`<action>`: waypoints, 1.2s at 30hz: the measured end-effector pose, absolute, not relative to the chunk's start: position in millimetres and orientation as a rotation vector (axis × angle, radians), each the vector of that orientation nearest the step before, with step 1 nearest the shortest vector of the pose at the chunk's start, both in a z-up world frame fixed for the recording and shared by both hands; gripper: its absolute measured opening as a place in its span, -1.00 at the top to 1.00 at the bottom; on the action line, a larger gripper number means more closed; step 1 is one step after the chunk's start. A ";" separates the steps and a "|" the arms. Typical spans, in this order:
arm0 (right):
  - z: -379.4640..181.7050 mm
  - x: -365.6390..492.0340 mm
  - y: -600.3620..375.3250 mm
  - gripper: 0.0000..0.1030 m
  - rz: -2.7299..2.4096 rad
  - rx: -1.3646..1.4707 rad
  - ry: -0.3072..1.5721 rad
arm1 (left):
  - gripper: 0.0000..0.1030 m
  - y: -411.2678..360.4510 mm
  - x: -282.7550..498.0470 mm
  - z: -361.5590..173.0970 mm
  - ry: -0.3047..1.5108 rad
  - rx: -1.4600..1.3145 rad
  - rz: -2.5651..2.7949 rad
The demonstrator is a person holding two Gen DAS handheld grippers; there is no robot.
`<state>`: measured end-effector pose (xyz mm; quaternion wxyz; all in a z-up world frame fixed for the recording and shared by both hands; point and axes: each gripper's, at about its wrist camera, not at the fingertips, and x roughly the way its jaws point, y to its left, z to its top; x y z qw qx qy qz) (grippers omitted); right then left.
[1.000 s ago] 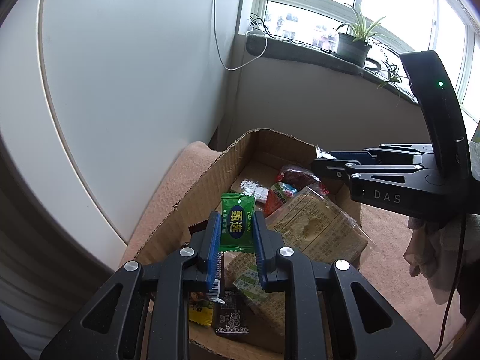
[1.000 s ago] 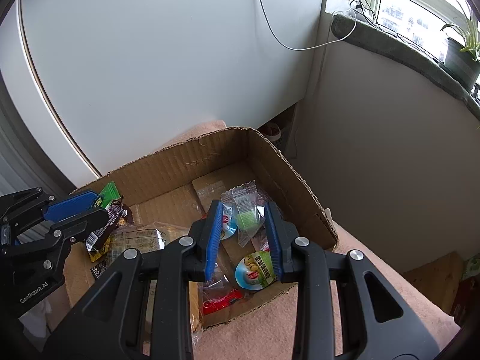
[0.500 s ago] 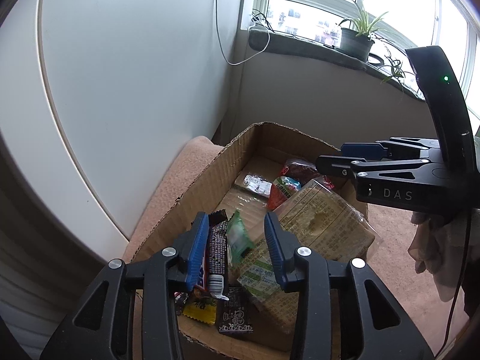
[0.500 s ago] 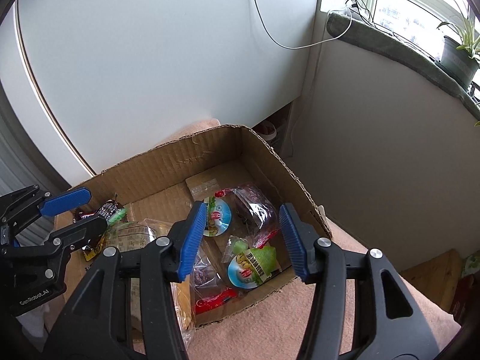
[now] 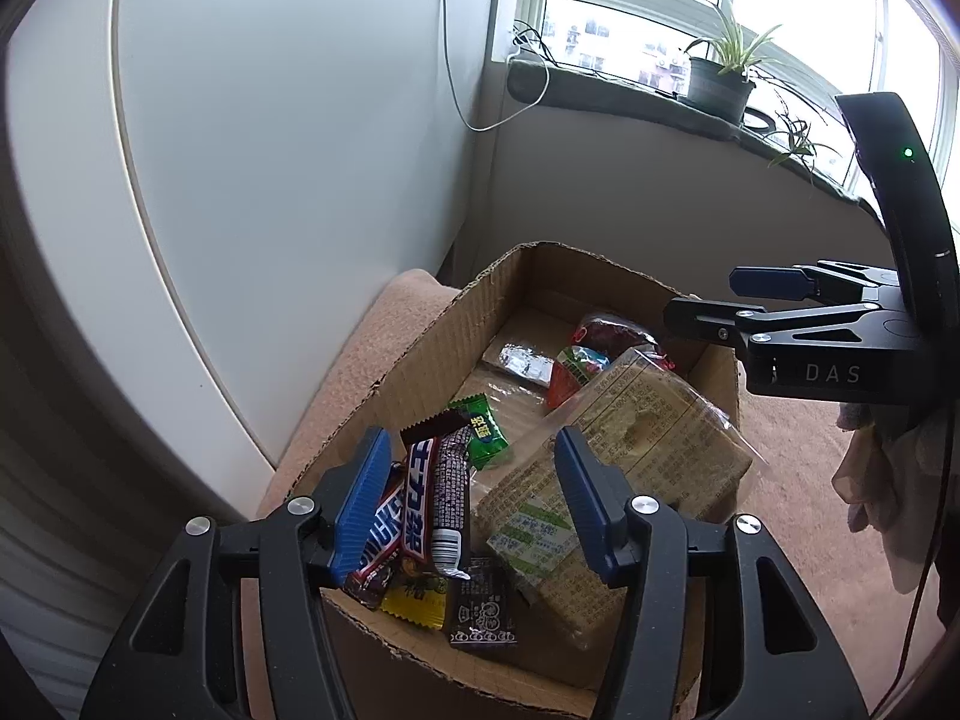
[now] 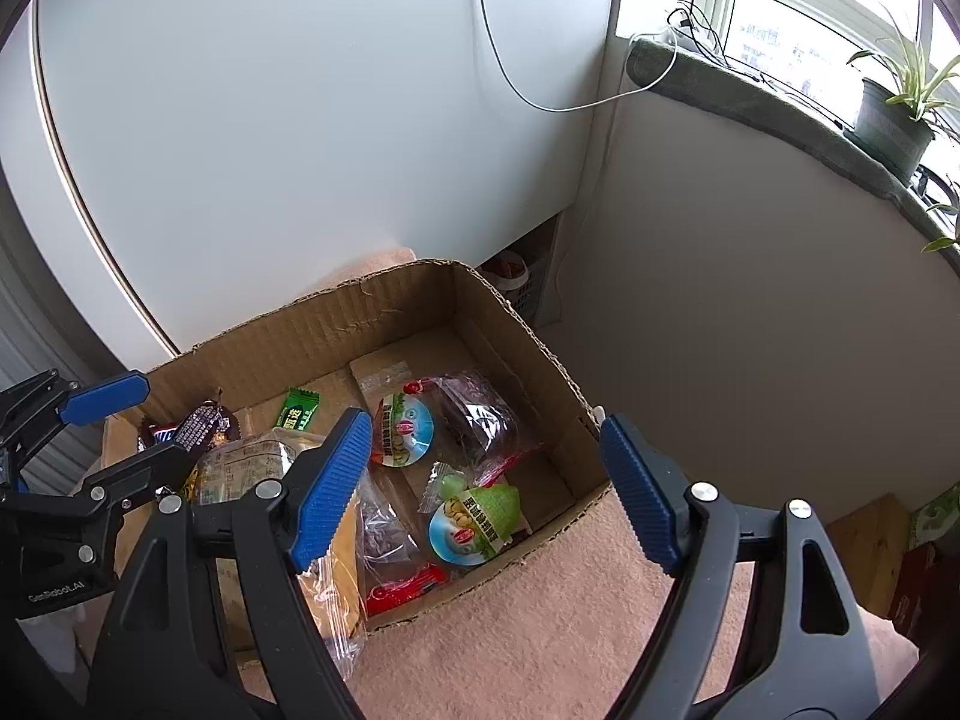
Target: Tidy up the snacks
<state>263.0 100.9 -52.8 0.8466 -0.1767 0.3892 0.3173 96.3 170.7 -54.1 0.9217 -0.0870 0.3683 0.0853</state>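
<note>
A second ago both grippers pinched packets; now both have let go. The left gripper (image 5: 474,495) hangs over the near left corner of the cardboard box (image 5: 420,360), jaws opening and empty. Its green candy packet (image 5: 480,429) has dropped to the box floor just past the chocolate bars (image 5: 432,492), beyond the blue pads (image 5: 363,504), apart from them. Right of it lies the big cracker pack (image 5: 648,450). The right gripper (image 6: 486,492) is opening too, nothing grasped; its clear packet with the green sweet (image 6: 474,516) now lies below between the jaws, beside the red-rimmed packet (image 6: 402,429). The box rests on a pinkish blanket (image 6: 570,618), by a white wall (image 6: 300,120), with a potted plant (image 6: 894,120) on the windowsill.
</note>
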 end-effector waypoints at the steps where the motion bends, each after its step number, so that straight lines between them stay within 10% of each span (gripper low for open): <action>1: -52.0 261.8 99.0 -0.57 0.667 -0.371 0.819 | -0.09 170.3 95.4 -53.3 0.756 -0.178 0.176; 23: -20.7 199.1 55.5 -0.58 0.671 -0.316 0.700 | -0.30 152.4 51.5 -32.9 0.684 -0.179 0.203; 27: -14.2 181.5 48.8 -0.93 0.664 -0.313 0.657 | -0.31 148.0 42.6 -28.3 0.670 -0.179 0.206; 36: -3.5 152.1 18.6 -0.95 0.630 -0.243 0.626 | -0.41 135.7 15.6 -14.1 0.629 -0.181 0.226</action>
